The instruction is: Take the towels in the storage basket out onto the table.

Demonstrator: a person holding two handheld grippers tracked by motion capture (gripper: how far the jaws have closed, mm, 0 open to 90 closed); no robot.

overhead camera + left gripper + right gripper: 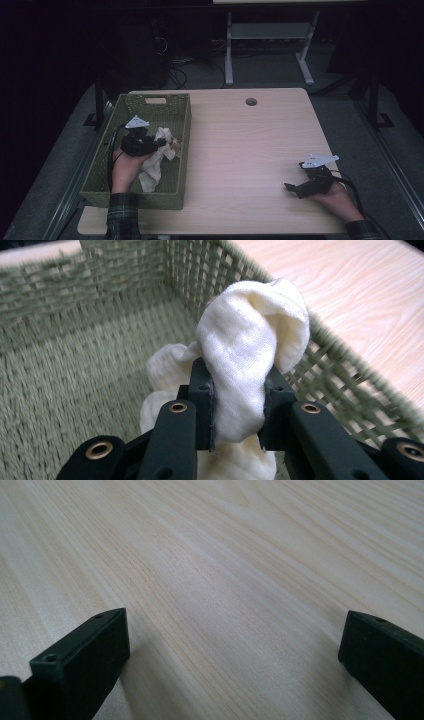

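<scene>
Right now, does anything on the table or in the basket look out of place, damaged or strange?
Nothing stands out. The white cloth is crumpled, but only because the left gripper pinches it inside the green basket. The basket sits straight on the table. The right gripper rests open over bare wood.

Left gripper (239, 405) clamped tight; right gripper (235, 645) rests wide apart.

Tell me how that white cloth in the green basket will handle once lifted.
Probably floppy: the white cloth bunches and droops over the left gripper. Likely light, since a small pinch holds it. It may snag the green basket.
</scene>
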